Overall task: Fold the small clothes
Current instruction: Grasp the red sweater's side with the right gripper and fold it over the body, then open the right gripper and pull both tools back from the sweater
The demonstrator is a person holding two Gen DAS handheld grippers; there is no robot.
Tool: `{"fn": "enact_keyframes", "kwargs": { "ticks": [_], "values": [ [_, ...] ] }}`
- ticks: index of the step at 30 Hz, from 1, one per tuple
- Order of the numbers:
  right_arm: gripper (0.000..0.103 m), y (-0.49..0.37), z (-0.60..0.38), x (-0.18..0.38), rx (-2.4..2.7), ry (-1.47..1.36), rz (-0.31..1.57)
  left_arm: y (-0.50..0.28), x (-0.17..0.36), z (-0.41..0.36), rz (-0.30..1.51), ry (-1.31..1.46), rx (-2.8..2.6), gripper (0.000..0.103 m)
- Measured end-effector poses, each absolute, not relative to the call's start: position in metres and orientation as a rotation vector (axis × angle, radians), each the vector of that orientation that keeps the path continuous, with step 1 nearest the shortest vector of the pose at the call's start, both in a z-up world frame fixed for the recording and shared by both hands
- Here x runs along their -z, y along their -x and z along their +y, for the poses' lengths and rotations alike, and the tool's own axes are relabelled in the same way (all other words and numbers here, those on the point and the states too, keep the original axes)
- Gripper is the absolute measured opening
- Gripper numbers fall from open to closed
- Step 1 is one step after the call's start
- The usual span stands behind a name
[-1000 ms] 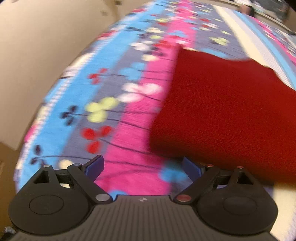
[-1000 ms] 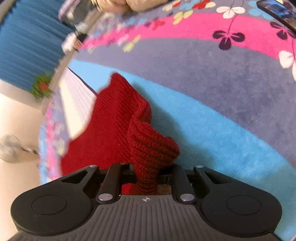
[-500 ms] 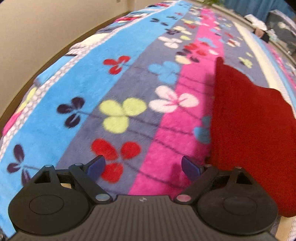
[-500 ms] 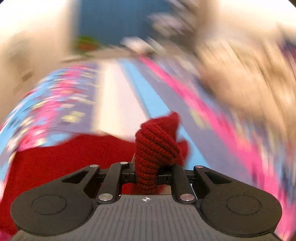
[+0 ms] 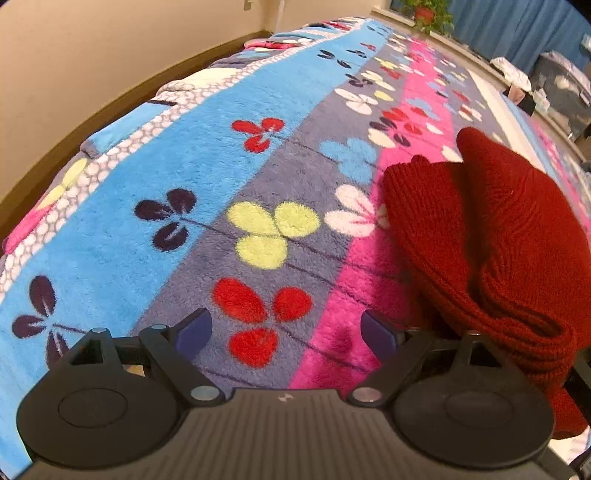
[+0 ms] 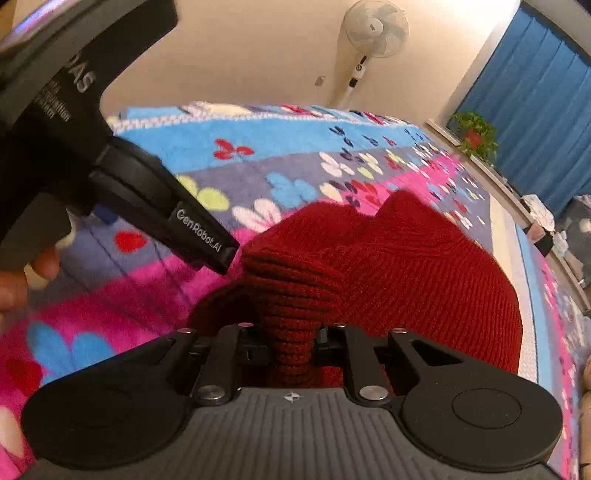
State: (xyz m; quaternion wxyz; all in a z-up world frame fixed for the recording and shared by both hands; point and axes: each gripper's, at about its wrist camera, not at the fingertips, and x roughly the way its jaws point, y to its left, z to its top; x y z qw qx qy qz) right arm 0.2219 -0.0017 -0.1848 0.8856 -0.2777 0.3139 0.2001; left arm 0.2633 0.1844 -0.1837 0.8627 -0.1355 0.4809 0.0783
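A dark red knitted garment [image 5: 495,236] lies bunched on a flowered fleece blanket [image 5: 229,177]. In the right wrist view my right gripper [image 6: 293,338] is shut on a ribbed fold of the red garment [image 6: 406,266] and holds it folded over the rest of the cloth. My left gripper [image 5: 286,332] is open and empty, low over the blanket just left of the garment; its blue pads [image 5: 375,334] stand wide apart. The body of the left gripper [image 6: 140,184] also shows in the right wrist view, left of the fold.
The blanket covers a bed beside a beige wall [image 5: 74,55]. A standing fan [image 6: 369,33] is at the far wall. A potted plant [image 6: 474,133] and blue curtains [image 6: 535,122] are at the far end. Clutter [image 5: 554,81] lies beyond the bed.
My right gripper has swung the held fold across over the garment toward my left gripper. The garment now lies bunched and doubled rather than flat. My left gripper has stayed open.
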Motion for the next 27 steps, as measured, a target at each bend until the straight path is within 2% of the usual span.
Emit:
{"fn": "enact_keyframes", "kwargs": {
  "ticks": [1, 3, 4, 6, 7, 10, 12, 14, 17, 20, 21, 24, 27],
  "values": [
    [0.022, -0.217, 0.002, 0.184, -0.434, 0.594, 0.633, -0.263, 0.182, 0.186, 1.010, 0.293, -0.163, 0.091],
    [0.050, -0.203, 0.005, 0.181, -0.502, 0.601, 0.625, -0.259, 0.177, 0.189, 1.006, 0.312, -0.157, 0.091],
    [0.055, -0.195, 0.007, 0.179, -0.561, 0.577, 0.634, -0.256, 0.174, 0.192, 1.000, 0.322, -0.157, 0.091],
    [0.072, -0.181, 0.010, 0.178, -0.645, 0.532, 0.648, -0.249, 0.166, 0.195, 0.990, 0.338, -0.155, 0.091],
    [0.077, -0.177, 0.009, 0.181, -0.672, 0.516, 0.654, -0.246, 0.161, 0.196, 0.986, 0.348, -0.145, 0.091],
    [0.076, -0.178, 0.004, 0.185, -0.673, 0.480, 0.705, -0.242, 0.149, 0.188, 0.997, 0.375, -0.077, 0.091],
    [0.073, -0.176, -0.005, 0.170, -0.669, 0.432, 0.725, -0.243, 0.139, 0.172, 0.986, 0.356, -0.023, 0.092],
    [0.072, -0.167, -0.022, 0.150, -0.662, 0.376, 0.753, -0.250, 0.136, 0.147, 1.001, 0.263, -0.017, 0.092],
    [0.073, -0.144, -0.050, 0.131, -0.486, 0.406, 0.694, -0.256, 0.148, 0.112, 0.993, 0.048, -0.093, 0.093],
    [0.072, -0.158, -0.082, 0.135, -0.207, 0.393, 0.699, -0.257, 0.167, 0.104, 0.983, -0.091, -0.185, 0.103],
    [0.072, -0.167, -0.092, 0.141, -0.125, 0.374, 0.742, -0.257, 0.167, 0.106, 0.989, -0.098, -0.189, 0.103],
    [0.069, -0.188, -0.116, 0.168, -0.078, 0.293, 0.898, -0.249, 0.148, 0.115, 1.027, -0.107, -0.195, 0.102],
    [0.068, -0.167, -0.118, 0.153, -0.132, 0.283, 0.911, -0.219, 0.112, 0.122, 0.980, -0.143, -0.203, 0.102]
  ]
}}
